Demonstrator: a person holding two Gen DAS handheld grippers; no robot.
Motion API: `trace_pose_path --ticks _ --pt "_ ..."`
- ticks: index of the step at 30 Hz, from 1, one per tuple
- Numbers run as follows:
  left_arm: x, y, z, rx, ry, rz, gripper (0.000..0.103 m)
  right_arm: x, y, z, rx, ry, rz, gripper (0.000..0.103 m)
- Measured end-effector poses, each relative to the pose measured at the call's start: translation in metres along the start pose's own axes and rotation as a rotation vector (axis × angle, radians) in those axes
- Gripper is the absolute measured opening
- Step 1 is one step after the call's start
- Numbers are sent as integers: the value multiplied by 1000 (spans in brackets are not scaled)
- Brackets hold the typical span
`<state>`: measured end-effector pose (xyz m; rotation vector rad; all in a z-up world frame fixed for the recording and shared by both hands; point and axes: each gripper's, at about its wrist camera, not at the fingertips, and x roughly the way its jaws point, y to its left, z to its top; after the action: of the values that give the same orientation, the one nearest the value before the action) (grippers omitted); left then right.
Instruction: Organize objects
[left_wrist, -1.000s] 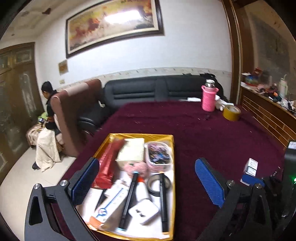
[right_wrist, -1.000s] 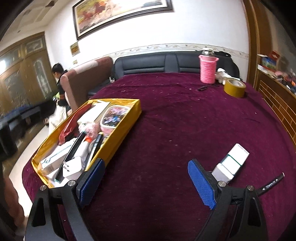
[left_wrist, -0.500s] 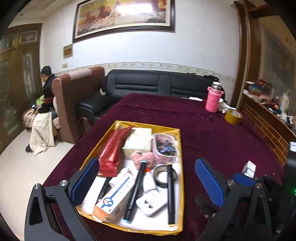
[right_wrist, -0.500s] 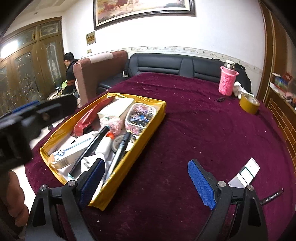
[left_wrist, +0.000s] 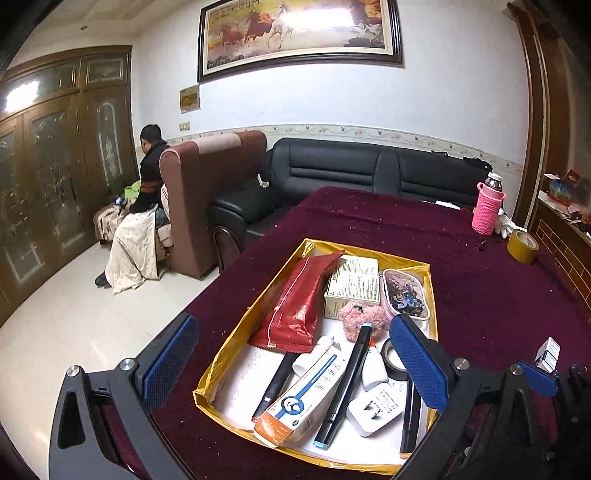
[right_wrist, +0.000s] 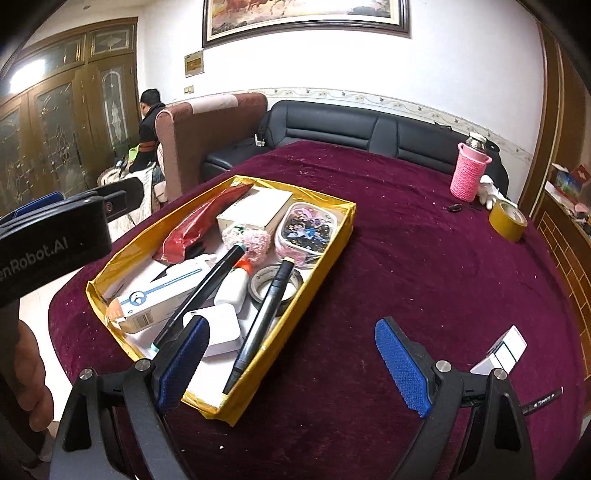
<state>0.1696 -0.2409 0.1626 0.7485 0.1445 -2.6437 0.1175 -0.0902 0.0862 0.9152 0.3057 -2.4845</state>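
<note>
Both grippers' fingers spread, empty; small white box (right_wrist: 504, 350) at four o'clock on the counter (right_wrist: 424, 258) looks light, stiff: pinch its long sides

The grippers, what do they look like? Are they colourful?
Both look alike. The left gripper and the right gripper each have two black plastic arms with silver screws, tipped with flat blue bumpy rubber pads. In the right wrist view, the left gripper's black body carries white letters ending "Robot.AI", and the person's bare hand shows below it.
</note>
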Motion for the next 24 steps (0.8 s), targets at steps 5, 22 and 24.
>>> trace_pose_path --ticks 5,22,24 --pt "4 9 -3 -32 27 -10 103 2 10 3 -30 4 -5 95" --pt "12 20 -14 -58 85 -94 103 14 34 12 -98 26 -7 95" --pt "13 16 -15 -41 84 -112 103 16 37 13 -101 28 -6 95"
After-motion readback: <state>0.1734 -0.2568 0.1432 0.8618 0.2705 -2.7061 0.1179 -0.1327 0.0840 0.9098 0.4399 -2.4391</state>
